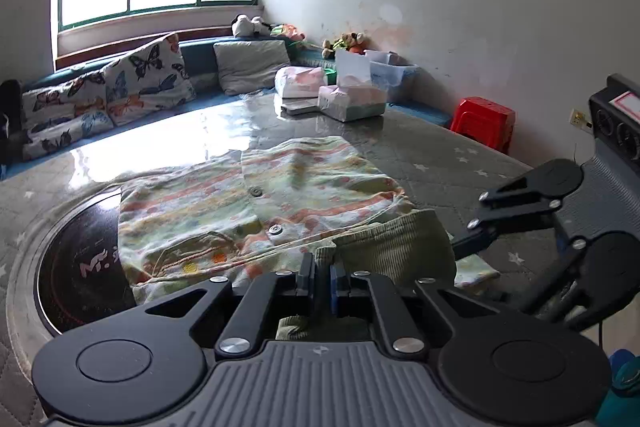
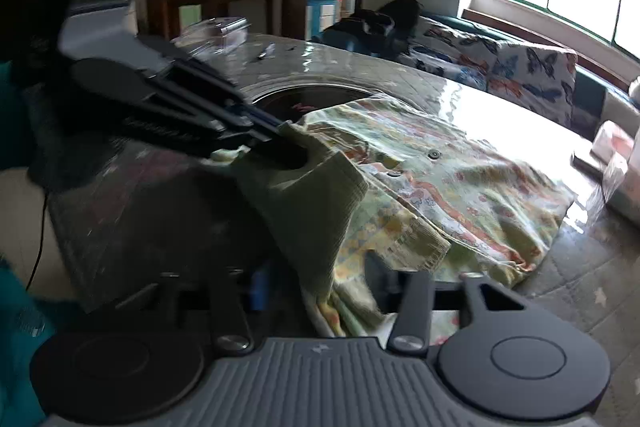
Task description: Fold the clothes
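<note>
A patterned buttoned garment (image 1: 280,195) (image 2: 460,179) lies spread on the table (image 1: 440,155), with a green ribbed hem (image 1: 392,239) (image 2: 312,203) at its near edge. My left gripper (image 1: 322,267) is shut on that ribbed hem and lifts it into a peak; the right wrist view shows it (image 2: 280,139) coming in from the upper left. My right gripper (image 2: 320,291) stands with its jaws apart around a hanging fold of the garment, and a gap shows beside the left finger. From the left wrist view it (image 1: 468,223) reaches the cloth from the right.
A round black hotplate (image 1: 80,259) (image 2: 312,99) is set into the table, partly under the garment. Tissue packs and boxes (image 1: 352,99) stand at the far end. A bench with butterfly cushions (image 1: 140,75) runs along the window; a red stool (image 1: 484,119) stands by the wall.
</note>
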Available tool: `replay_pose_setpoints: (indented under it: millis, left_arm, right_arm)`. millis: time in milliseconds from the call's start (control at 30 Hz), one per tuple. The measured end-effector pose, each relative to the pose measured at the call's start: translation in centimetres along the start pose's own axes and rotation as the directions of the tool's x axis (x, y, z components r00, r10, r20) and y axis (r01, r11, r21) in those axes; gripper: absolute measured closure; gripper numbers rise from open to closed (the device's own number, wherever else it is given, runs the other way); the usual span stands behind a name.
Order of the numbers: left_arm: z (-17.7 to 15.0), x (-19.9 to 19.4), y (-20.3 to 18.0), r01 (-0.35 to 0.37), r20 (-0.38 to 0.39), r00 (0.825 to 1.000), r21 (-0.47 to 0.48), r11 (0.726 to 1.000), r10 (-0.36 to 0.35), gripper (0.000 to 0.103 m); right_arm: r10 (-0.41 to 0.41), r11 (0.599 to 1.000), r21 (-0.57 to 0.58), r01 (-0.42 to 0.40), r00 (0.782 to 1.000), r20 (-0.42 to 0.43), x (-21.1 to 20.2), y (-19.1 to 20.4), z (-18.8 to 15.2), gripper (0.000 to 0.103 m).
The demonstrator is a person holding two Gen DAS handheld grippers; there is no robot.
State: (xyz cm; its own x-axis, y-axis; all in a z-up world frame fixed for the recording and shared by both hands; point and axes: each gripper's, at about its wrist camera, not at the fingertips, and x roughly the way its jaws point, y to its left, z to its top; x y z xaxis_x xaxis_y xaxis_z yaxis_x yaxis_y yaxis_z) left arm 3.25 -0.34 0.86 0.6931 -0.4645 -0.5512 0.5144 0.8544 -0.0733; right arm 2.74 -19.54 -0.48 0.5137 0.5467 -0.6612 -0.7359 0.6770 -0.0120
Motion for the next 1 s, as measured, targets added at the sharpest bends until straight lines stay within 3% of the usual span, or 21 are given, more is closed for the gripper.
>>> replay_pose_setpoints:
  millis: [100, 200, 233, 267, 333, 700, 933, 1000]
  left_arm:
    - [-0.3, -0.2, 0.5, -0.003, -0.010, 1.000, -0.016, 1.000, 0.003, 0.093]
    - [-0.8, -1.1, 1.1, -0.014, -0.010, 1.000, -0.034, 0.999, 0.014, 0.090]
    - [-1.1, -1.5, 1.2, -0.021, -0.011, 1.000, -0.032, 0.999, 0.020, 0.085]
    - [-1.4, -1.8, 1.3, -0.032, -0.014, 0.999, -0.023, 0.999, 0.032, 0.071]
    - [-2.3, -2.6, 1.1, -0.058, -0.012, 0.998, 0.017, 0.998, 0.058, 0.055]
    - [-4.7, -3.1, -0.1, -0.074, -0.031, 0.996, 0.222, 0.972, 0.083, 0.054]
    - [-5.6, -2.4, 0.2, -0.122, -0.041, 0.990, 0.262, 0.957, 0.138, 0.054]
    - [-5.8, -2.0, 0.3, -0.135, -0.039, 0.988, 0.272, 0.953, 0.151, 0.059]
  right_arm:
    - [0.025, 0.995, 0.094, -0.025, 1.000, 0.009, 0.7, -1.3, 0.3, 0.084]
    - [0.048, 0.986, 0.155, -0.052, 0.998, 0.030, 0.7, -2.1, 0.5, 0.087]
    - [0.049, 0.985, 0.166, -0.054, 0.998, 0.036, 0.6, -2.3, 0.6, 0.087]
    - [0.049, 0.984, 0.172, -0.055, 0.998, 0.039, 0.6, -2.4, 0.7, 0.087]
    - [0.051, 0.982, 0.182, -0.058, 0.998, 0.044, 0.6, -2.7, 1.0, 0.088]
    - [0.025, 0.976, 0.212, -0.044, 0.996, 0.091, 0.1, -3.3, 2.5, 0.092]
    - [0.016, 0.975, 0.221, -0.036, 0.996, 0.091, 0.0, -3.7, 2.2, 0.092]
    - [0.017, 0.973, 0.227, -0.038, 0.996, 0.092, 0.1, -3.7, 1.9, 0.092]
